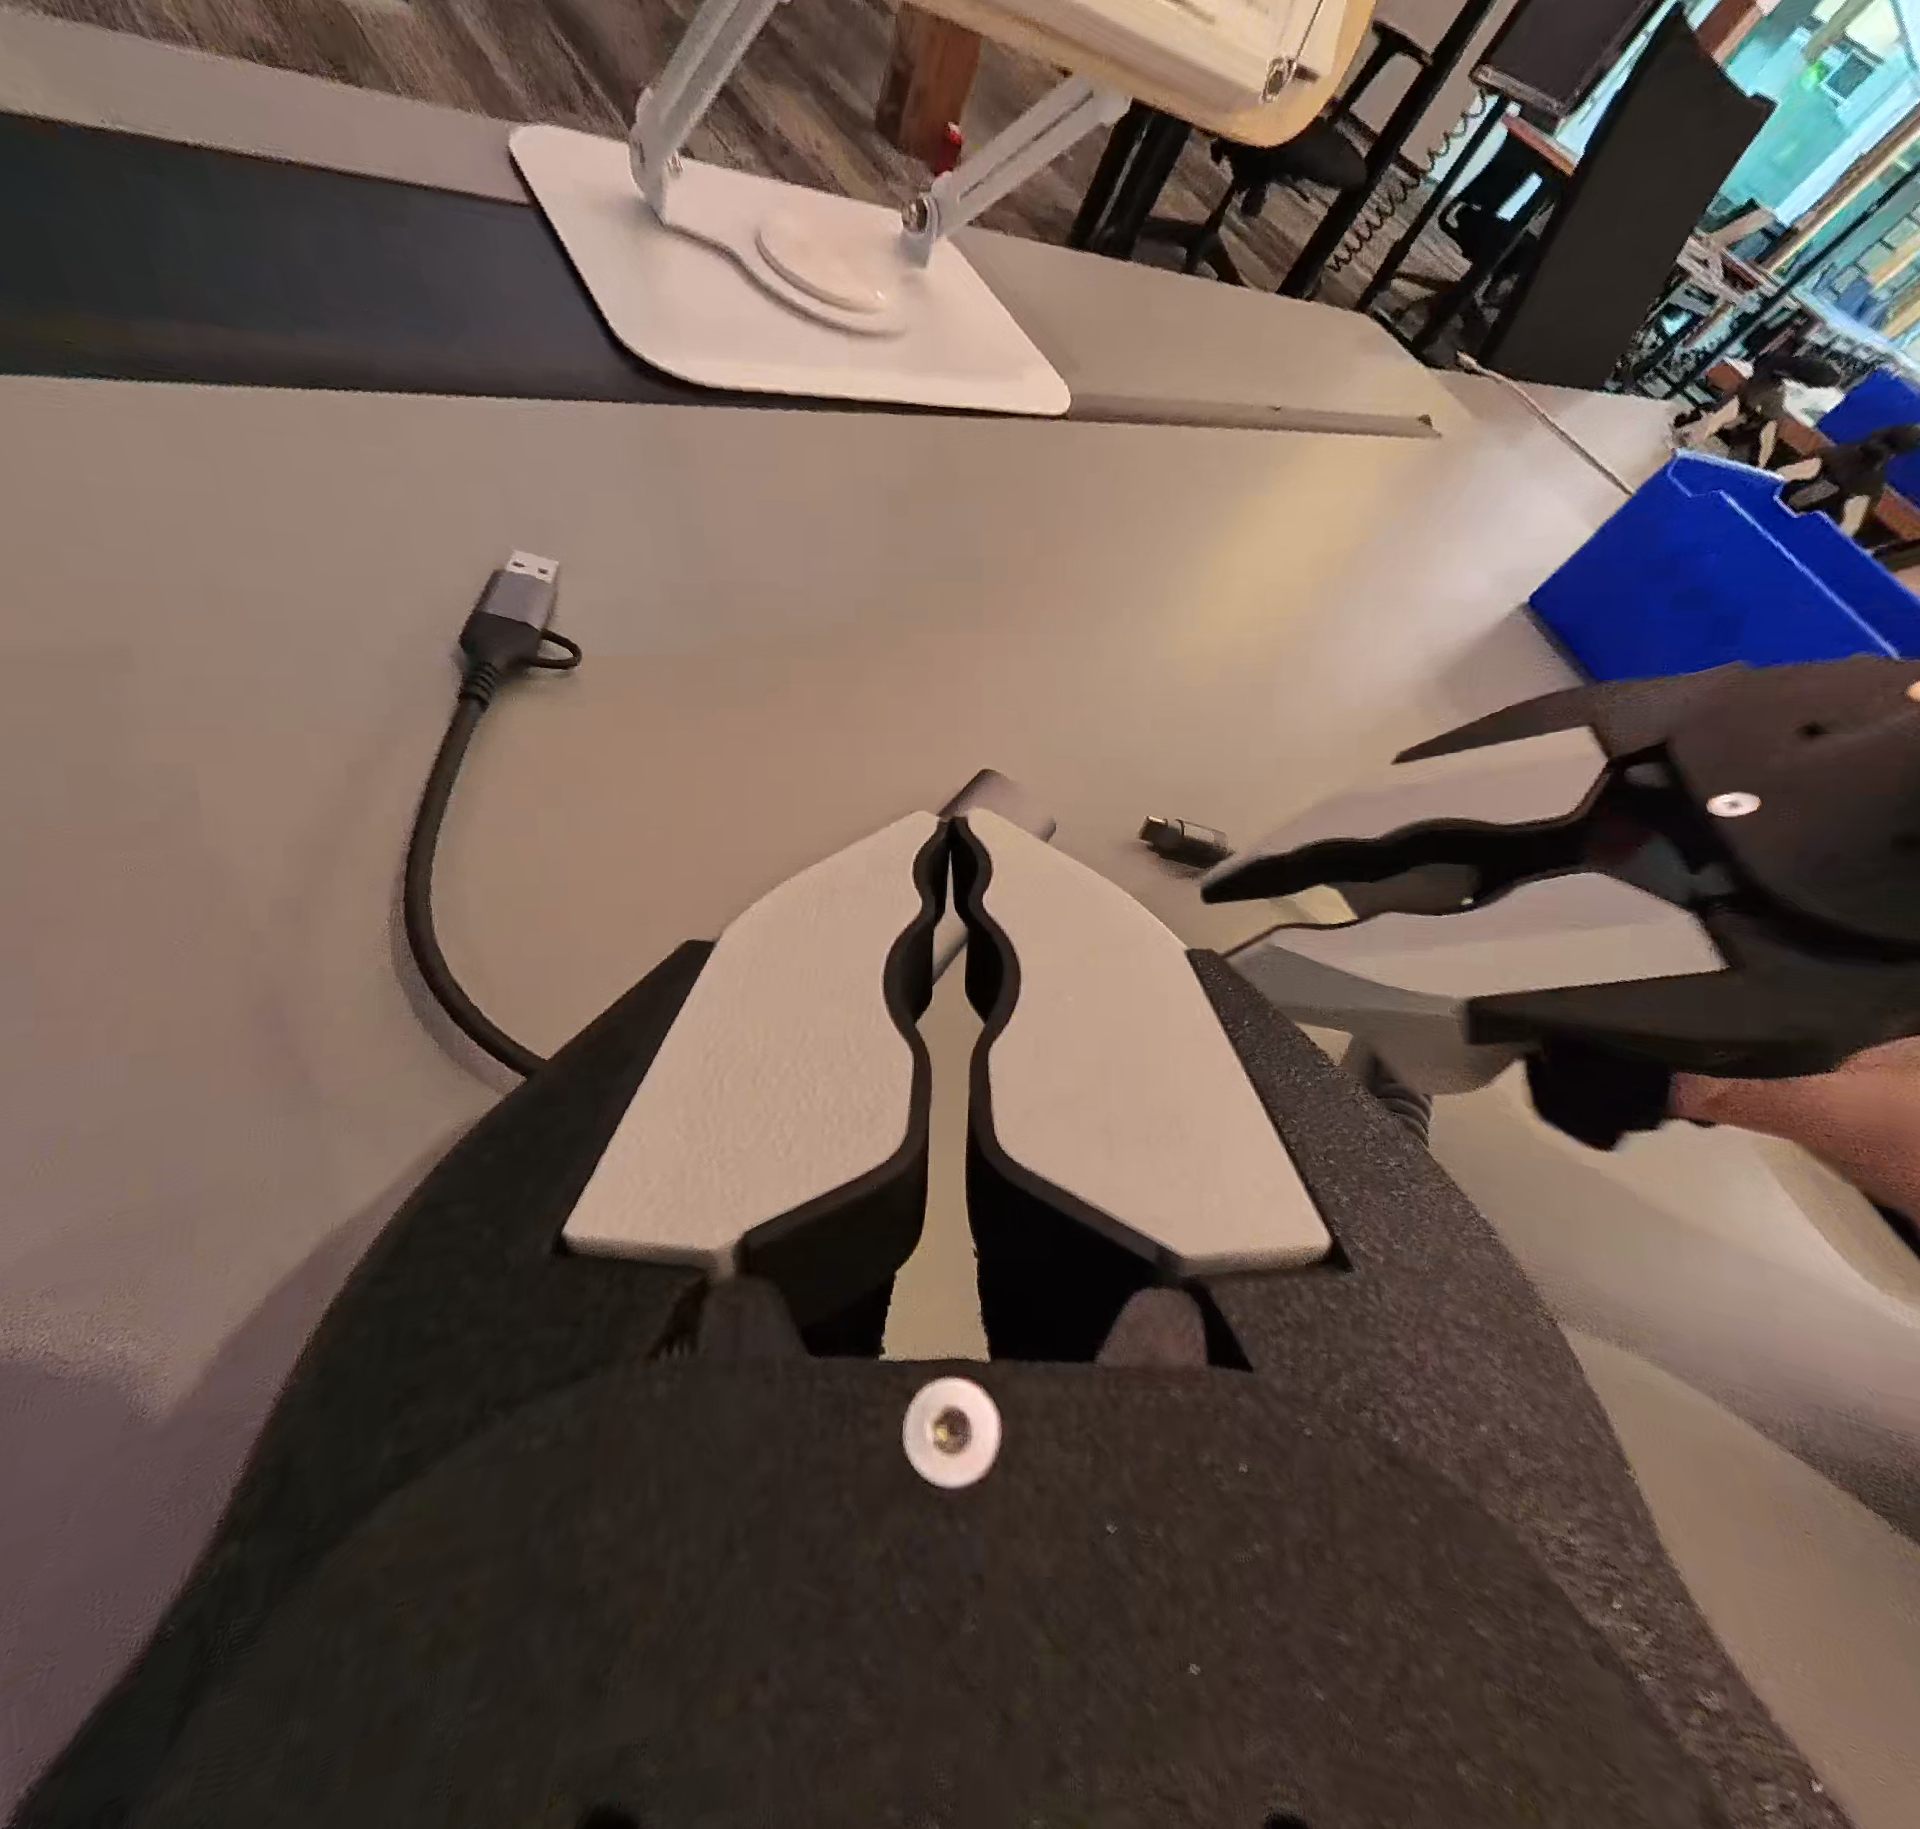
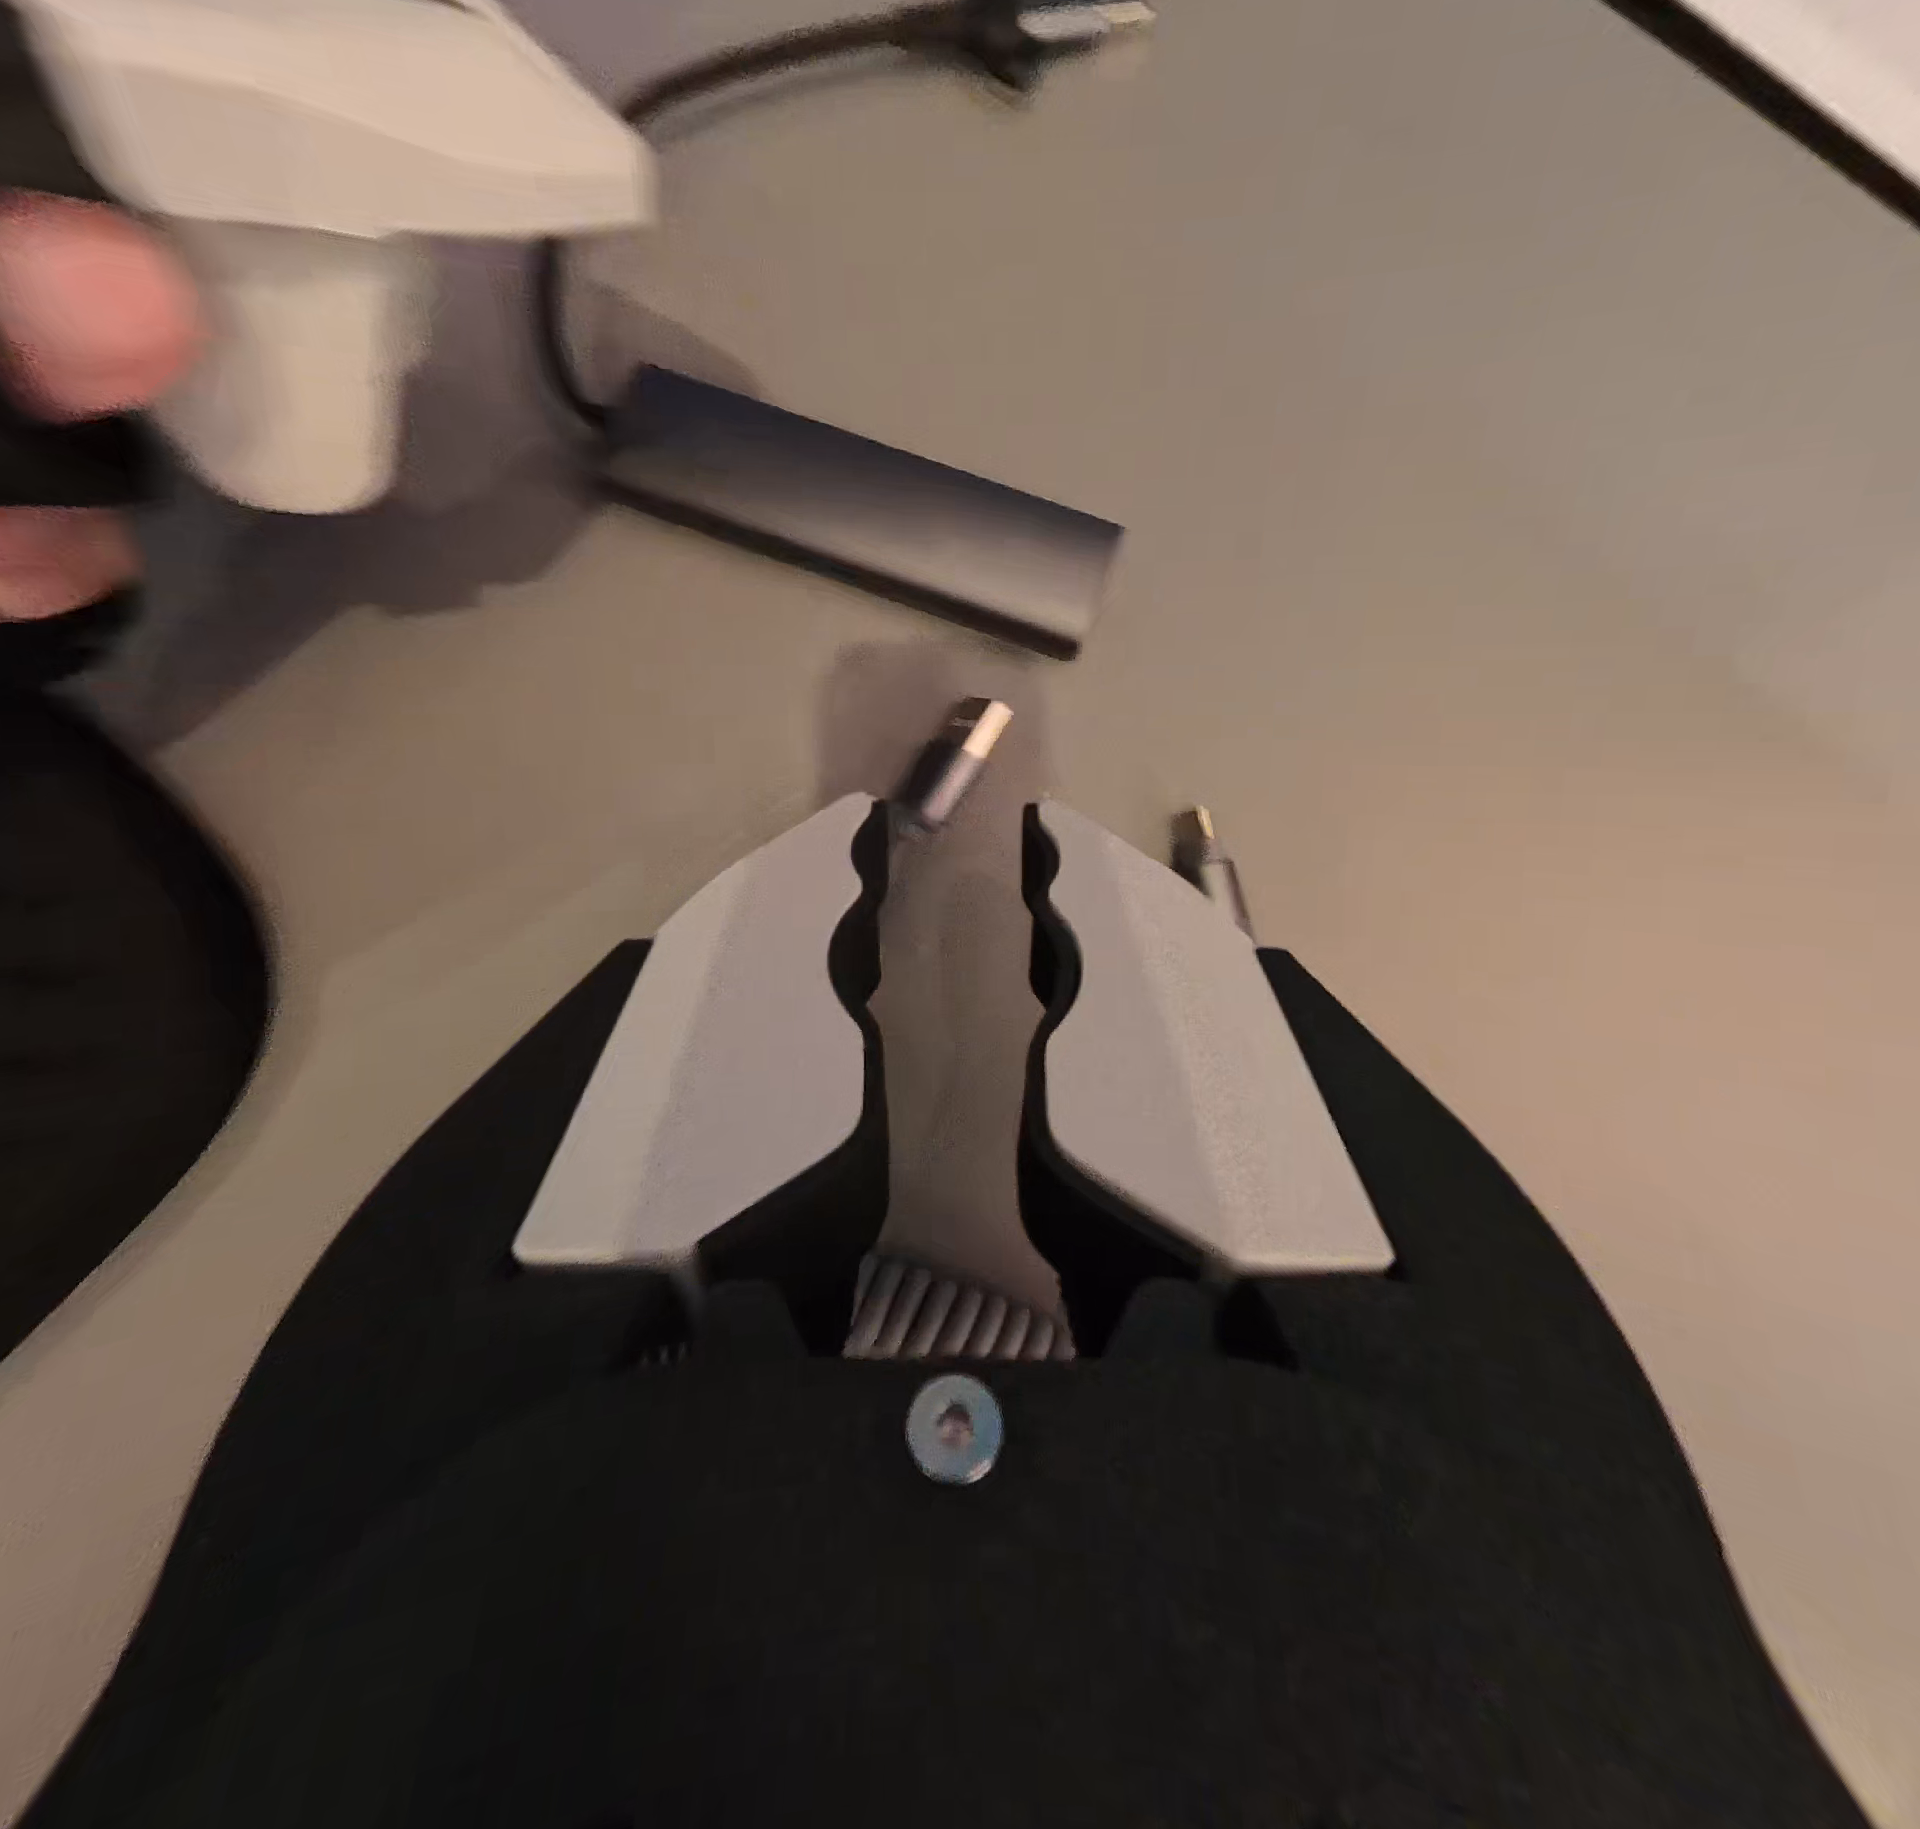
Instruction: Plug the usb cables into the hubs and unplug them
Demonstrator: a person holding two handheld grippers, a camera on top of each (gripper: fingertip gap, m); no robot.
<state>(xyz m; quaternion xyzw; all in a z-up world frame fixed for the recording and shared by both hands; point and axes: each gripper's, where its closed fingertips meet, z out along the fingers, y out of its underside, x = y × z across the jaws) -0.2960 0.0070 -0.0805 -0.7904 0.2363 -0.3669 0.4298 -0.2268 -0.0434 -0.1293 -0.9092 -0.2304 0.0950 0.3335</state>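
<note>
The dark grey hub [image 2: 862, 512] lies flat mid-desk [image 2: 1455, 636], its black lead [image 1: 436, 844] curling away to a USB-A plug [image 1: 520, 595] resting loose on the surface toward the far edge. Your right gripper [image 2: 951, 823] hovers just short of the hub with its jaws apart; a silver cable plug [image 2: 956, 761] sits at the left fingertip, and I cannot tell whether it is gripped. A second small plug [image 2: 1210, 854] lies just beside the right finger. Your left gripper [image 1: 953, 829] has its jaws pressed together over the hub. A white stand [image 1: 790, 273] occupies the far edge, blue bins [image 1: 1704, 584] the far right corner.
</note>
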